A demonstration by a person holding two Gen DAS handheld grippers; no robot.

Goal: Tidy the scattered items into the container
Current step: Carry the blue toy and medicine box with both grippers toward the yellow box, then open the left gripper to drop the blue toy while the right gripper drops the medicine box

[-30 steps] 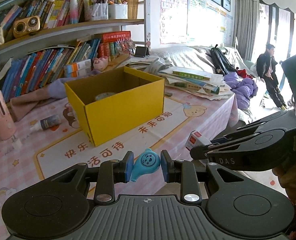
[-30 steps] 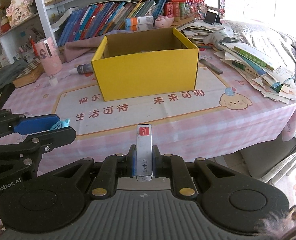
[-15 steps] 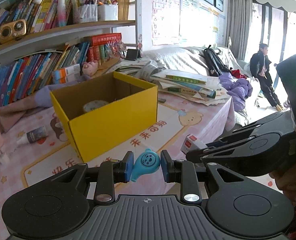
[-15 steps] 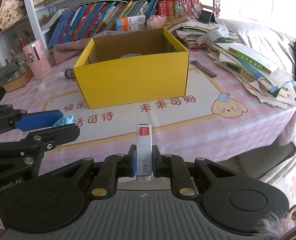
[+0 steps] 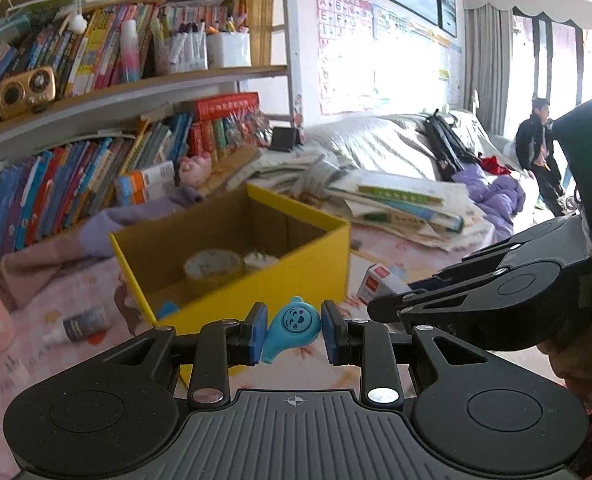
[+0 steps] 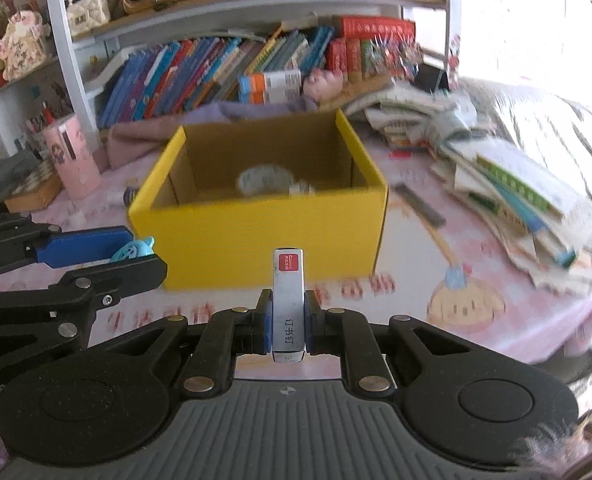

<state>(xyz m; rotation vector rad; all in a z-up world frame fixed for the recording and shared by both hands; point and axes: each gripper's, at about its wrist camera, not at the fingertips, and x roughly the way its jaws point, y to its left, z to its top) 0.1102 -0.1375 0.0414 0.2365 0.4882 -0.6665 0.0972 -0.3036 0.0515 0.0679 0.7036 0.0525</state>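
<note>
From the left wrist camera, the left gripper (image 5: 291, 334) is squeezed shut on a small blue plastic whistle with a smiley face (image 5: 292, 333). The whistle sits between the two blue pads, just in front of the near wall of the open yellow cardboard box (image 5: 255, 280). Inside the box lie a roll of tape (image 5: 213, 266) and something small and white, too blurry to name. The box stands on a pink checked tablecloth (image 5: 55, 364). A little glue bottle (image 5: 75, 328) lies on the cloth to the left of the box. The right gripper (image 5: 388, 300) comes in from the right side, holding a small white box with a red patch (image 5: 378, 286) beside the yellow box.

From the right wrist camera, the right gripper (image 6: 288, 322) is closed tight on the small white box (image 6: 288, 304), which stands upright between the pads. The yellow box (image 6: 263, 236) is right ahead, close by. The left gripper (image 6: 135, 258) with the blue whistle (image 6: 131, 252) is at the left, near the box's front corner. A messy pile of books and papers (image 6: 516, 196) lies on the right.
</note>
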